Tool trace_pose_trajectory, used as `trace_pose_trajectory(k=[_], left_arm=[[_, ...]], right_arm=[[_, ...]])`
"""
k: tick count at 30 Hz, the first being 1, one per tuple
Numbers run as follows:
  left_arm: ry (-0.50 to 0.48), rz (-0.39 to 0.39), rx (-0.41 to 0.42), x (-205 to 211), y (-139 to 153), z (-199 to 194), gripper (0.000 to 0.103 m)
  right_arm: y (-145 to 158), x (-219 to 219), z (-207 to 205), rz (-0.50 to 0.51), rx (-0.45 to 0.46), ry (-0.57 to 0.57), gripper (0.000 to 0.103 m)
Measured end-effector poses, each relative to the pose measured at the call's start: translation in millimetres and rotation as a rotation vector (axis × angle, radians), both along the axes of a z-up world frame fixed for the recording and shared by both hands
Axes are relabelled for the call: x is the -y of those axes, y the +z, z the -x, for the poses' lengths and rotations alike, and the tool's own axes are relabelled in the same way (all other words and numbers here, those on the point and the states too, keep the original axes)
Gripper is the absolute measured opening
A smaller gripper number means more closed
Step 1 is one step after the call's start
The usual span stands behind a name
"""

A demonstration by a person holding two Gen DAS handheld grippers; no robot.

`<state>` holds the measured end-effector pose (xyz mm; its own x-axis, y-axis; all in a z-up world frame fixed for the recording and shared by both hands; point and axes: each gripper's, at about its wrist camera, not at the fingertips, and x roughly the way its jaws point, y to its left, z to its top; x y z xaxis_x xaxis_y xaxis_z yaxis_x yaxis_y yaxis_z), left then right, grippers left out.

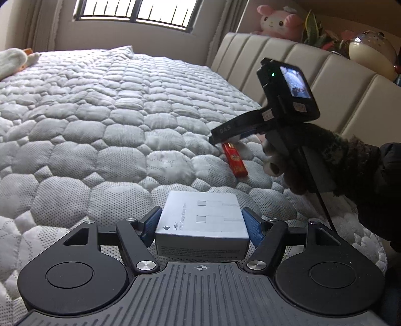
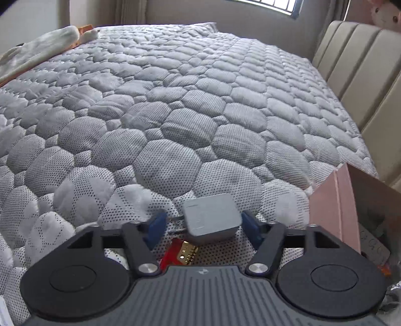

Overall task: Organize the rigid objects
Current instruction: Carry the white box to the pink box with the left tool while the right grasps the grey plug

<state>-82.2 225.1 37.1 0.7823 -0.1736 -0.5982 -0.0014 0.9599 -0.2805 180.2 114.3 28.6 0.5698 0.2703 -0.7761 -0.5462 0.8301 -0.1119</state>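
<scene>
My left gripper [image 1: 201, 215] is shut on a white USB-C cable box [image 1: 200, 210], with its blue pads pressed against both short sides just above the quilted bed [image 1: 100, 125]. Ahead and to the right, a gloved hand holds my right gripper [image 1: 216, 138] low over a red lighter [image 1: 234, 161]. In the right wrist view, a small grey-white charger plug [image 2: 210, 218] lies between the open fingers of my right gripper [image 2: 204, 220]. Its prongs point at the left pad [image 2: 156, 229] with a small gap. The red lighter [image 2: 179, 253] shows underneath.
A pink-sided cardboard box [image 2: 335, 213] stands at the bed's right edge beside the beige padded headboard [image 1: 300, 65]. A pale plush toy [image 1: 12, 61] lies at the far left of the bed. A pink plush [image 1: 280, 21], a plant and a round lamp [image 1: 371, 52] sit behind the headboard.
</scene>
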Motion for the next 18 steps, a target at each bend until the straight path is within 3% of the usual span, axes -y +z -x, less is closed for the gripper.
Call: trace_pose_trajectory(k=[5,11,18], left_arm=[[-0.027,-0.007,-0.011,14,-1,-1,0.074],[-0.099,-0.027,-0.027,47,4,2,0.074],[-0.283,-0.051,-0.092,116,2,4,0.074]], right_arm=[[31,11,41,-0.033,0.077,0.077,0.062],[71,60,125,-0.089,0.124,0.153,0.062],[75,161,197,-0.121,0.172,0.018,0.063]])
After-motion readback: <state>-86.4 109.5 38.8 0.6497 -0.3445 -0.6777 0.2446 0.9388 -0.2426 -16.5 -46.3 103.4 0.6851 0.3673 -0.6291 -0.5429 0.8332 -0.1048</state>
